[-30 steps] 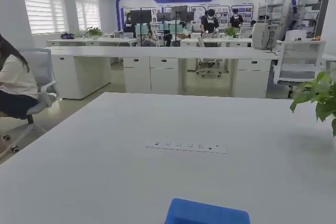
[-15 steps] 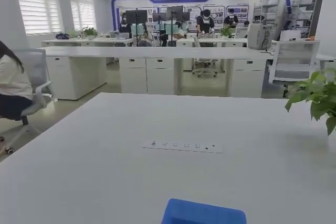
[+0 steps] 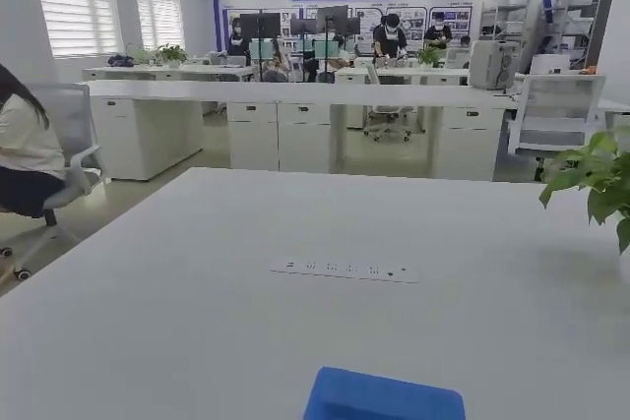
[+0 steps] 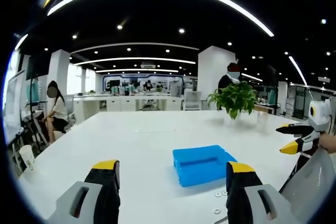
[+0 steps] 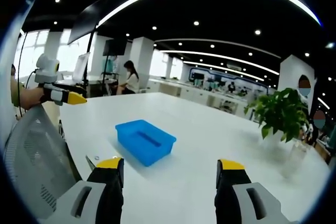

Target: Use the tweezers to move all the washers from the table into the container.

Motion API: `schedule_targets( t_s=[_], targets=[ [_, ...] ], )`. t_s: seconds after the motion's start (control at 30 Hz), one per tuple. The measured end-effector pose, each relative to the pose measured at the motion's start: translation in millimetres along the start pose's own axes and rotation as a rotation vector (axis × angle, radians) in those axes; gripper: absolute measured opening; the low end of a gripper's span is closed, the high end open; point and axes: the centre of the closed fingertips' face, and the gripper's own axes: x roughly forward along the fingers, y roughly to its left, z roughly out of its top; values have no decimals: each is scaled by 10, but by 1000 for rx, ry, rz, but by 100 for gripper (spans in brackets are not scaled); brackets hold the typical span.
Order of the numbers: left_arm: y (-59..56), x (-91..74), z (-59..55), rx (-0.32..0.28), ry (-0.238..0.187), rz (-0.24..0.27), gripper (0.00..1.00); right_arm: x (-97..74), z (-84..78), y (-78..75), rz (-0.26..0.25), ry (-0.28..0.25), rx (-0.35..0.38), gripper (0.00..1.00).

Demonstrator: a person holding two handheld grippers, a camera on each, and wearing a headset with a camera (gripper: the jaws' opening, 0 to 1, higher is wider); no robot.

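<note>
Status: task not started, by my judgement. My left gripper [image 4: 172,166] has its jaws spread wide with nothing between them, and my right gripper [image 5: 169,163] is likewise released and empty. Neither is holding the tweezers.

Washers: in the left gripper view I count three small washers [image 4: 217,195] lying on the white table [image 4: 131,150], just beside the near corner of the container. In the right gripper view one washer [image 5: 97,157] lies on the table near the container's near end, and a thin dark tip [image 5: 90,163] touches or nearly touches it. It may be the tweezers; I cannot confirm that.

Container: the blue container [image 5: 144,140] is an open, shallow tray standing flat on the table, ahead of both grippers and between them. Its floor reads as plain blue in both gripper views, and I find no washer in it. In the head view its far edge [image 3: 384,398] shows at the bottom of the frame.

Outstanding: pick up the tweezers, then transfer every washer; all of it remains to be done
</note>
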Motion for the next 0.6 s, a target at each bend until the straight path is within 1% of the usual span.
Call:
schedule_targets(
  t_s=[0.13,0.17,0.23,0.27,0.37,0.4,0.5,0.53,0.6],
  targets=[
    [6,-1,-14,-20,13,-13,84,9,-9,5,10,9,17,70],
    [15,-2,-21,-29,22,-18,84,19,-34,23,22,27,31,70],
    [24,-9,-21,-48,26,-28,82,30,-52,48,40,41,36,71],
    [27,-12,-25,-59,30,-32,82,37,-68,55,44,56,42,72],
    [48,-2,-56,-77,49,-36,82,41,-96,77,65,90,55,70],
    [44,5,-76,-77,62,-38,82,39,-100,91,78,100,61,69],
    [5,16,-117,-60,91,-52,81,27,-96,99,88,112,73,68],
    [-4,19,-128,-54,99,-56,81,24,-100,107,95,124,77,67],
    [-33,17,-156,-40,119,-72,81,30,-69,106,100,136,63,66]
  ],
)
